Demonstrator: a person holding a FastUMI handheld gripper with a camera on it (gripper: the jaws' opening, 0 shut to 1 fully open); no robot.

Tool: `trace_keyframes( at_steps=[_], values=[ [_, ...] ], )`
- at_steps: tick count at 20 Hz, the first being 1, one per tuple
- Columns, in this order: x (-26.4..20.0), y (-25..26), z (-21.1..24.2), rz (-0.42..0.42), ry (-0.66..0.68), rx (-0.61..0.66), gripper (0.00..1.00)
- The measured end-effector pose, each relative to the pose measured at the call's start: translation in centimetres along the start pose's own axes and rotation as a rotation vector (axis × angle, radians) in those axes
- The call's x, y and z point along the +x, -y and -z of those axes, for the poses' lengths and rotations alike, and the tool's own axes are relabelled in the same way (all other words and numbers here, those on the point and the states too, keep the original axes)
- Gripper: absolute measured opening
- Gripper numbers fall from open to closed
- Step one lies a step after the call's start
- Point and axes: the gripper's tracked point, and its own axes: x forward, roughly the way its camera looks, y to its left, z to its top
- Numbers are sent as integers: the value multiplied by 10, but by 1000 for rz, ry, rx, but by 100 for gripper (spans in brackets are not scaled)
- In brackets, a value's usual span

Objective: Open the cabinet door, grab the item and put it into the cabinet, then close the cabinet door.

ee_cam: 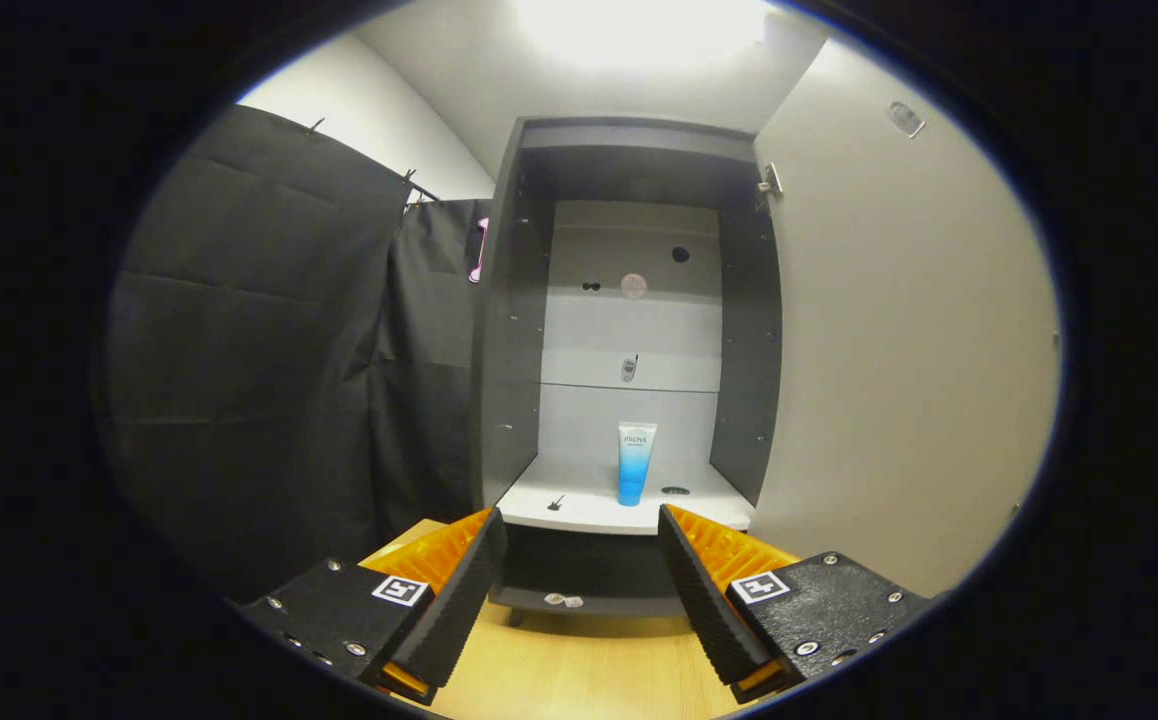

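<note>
Gripper view: tube (635, 462) beyond spread claw (581, 528)

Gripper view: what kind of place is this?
Likely a staged recording booth, not a home: black cloth wall, open grey cabinet on a wooden table, blue tube standing inside. Gripper open, empty.

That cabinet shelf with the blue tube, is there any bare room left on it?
Yes: the shelf is bare left and right of the tube, apart from a small dark bit on either side. The open gripper holds nothing.
</note>
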Motion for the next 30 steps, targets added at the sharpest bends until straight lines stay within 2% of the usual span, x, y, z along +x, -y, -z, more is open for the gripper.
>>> trace_keyframes(
  at_steps=[3,6,12,24,30],
  values=[
    [-41,-4,7,-16,-23,-4,94],
    [-77,14,15,12,-61,-15,95],
    [-124,88,9,146,-70,40,95],
    [-184,233,21,266,-124,-11,95],
    [-182,309,31,312,-141,21,95]
  ],
)
